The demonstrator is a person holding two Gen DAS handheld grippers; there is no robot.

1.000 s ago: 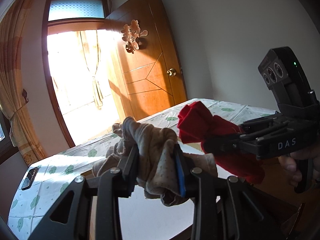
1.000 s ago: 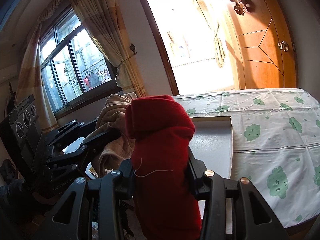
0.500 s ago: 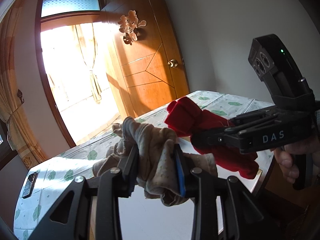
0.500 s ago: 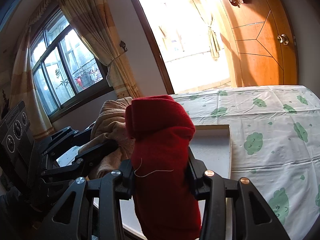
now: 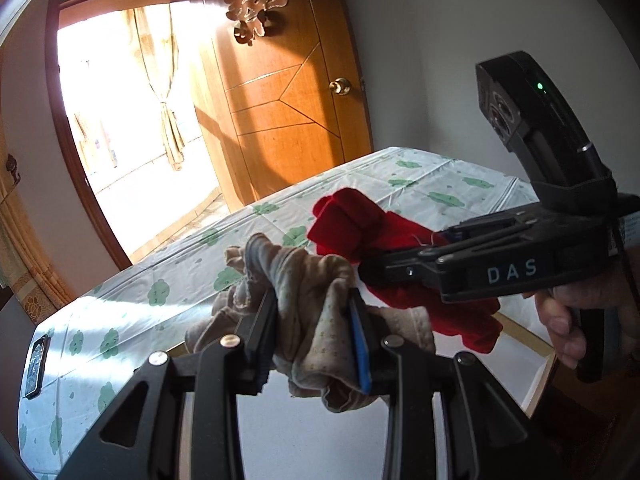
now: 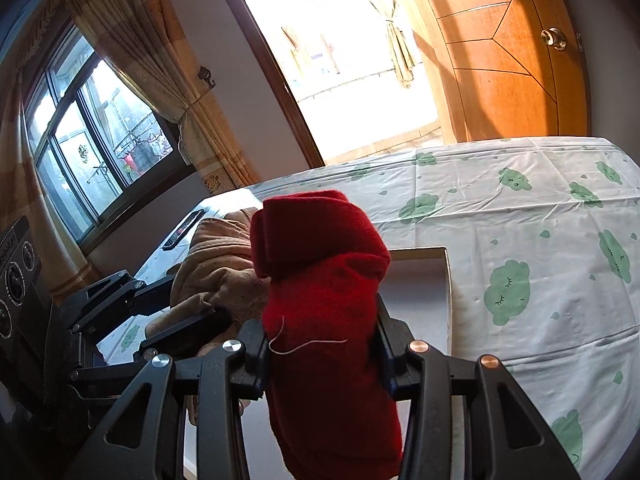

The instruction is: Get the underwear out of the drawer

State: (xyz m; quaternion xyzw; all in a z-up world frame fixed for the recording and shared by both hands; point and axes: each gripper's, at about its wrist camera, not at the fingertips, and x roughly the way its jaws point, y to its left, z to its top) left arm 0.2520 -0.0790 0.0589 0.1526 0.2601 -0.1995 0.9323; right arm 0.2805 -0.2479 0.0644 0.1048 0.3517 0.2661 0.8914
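Beige cotton underwear (image 5: 308, 304) sits bunched at lower centre of the left wrist view, pinched between both pads of the left gripper (image 5: 312, 340), so that tool is clamped on cloth. It looks light, soft and floppy, with loose folds drooping below the jaws; my guess is a hold on the thick gathered middle is safest, since a thin edge could slip out. Right of it in the same view, the red underwear (image 5: 360, 228) sticks out of the right gripper (image 5: 372, 268), which a hand (image 5: 576, 312) carries at the right edge. In the right wrist view the red piece fills the centre, with the right gripper's jaws closed on it from both sides; a loose thread hangs off the front. It seems thicker, fleecy and a bit stiffer, so it should grip easily and not slide.

Both pieces are held up in the air over a white drawer (image 6: 416, 300) and a bed sheet with green clouds (image 6: 540, 240).

Hard to tell:
- Drawer inside is mostly blocked by cloth and grippers, so I cannot tell if more underwear is left.
- Lower ends of both pieces are cut off or hidden.
- Doorway is blown out by sunlight.
- 1 dark flat object (image 5: 36, 364) at far left of the bed, maybe a phone.
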